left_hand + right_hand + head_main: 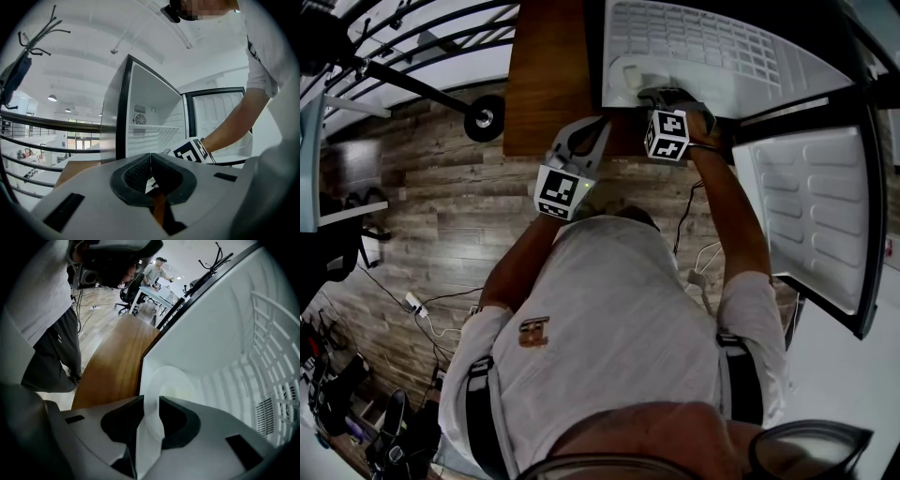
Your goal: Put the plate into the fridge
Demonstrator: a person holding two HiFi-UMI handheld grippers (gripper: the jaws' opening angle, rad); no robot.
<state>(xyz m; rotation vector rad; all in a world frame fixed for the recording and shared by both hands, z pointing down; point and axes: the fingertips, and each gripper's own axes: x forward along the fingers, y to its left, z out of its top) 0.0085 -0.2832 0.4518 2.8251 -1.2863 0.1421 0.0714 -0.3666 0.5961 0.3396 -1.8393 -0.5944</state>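
A white plate [168, 389] stands on edge between the jaws of my right gripper [151, 401], which is shut on its rim. The plate is inside the open fridge [220, 338], close to its white inner wall. In the head view the right gripper [645, 94] reaches into the fridge [703, 47], and the plate [630, 77] shows only as a pale patch at its tip. My left gripper [150, 160] is shut with nothing in it. In the head view the left gripper [589, 133] hangs over the wooden top's near edge, left of the right one.
The fridge door [816, 206] stands open at the right. A wooden top [548, 75] adjoins the fridge's left side. A wire rack [276, 343] lines the fridge interior. Cables and a power strip [414, 302] lie on the wood floor behind the person.
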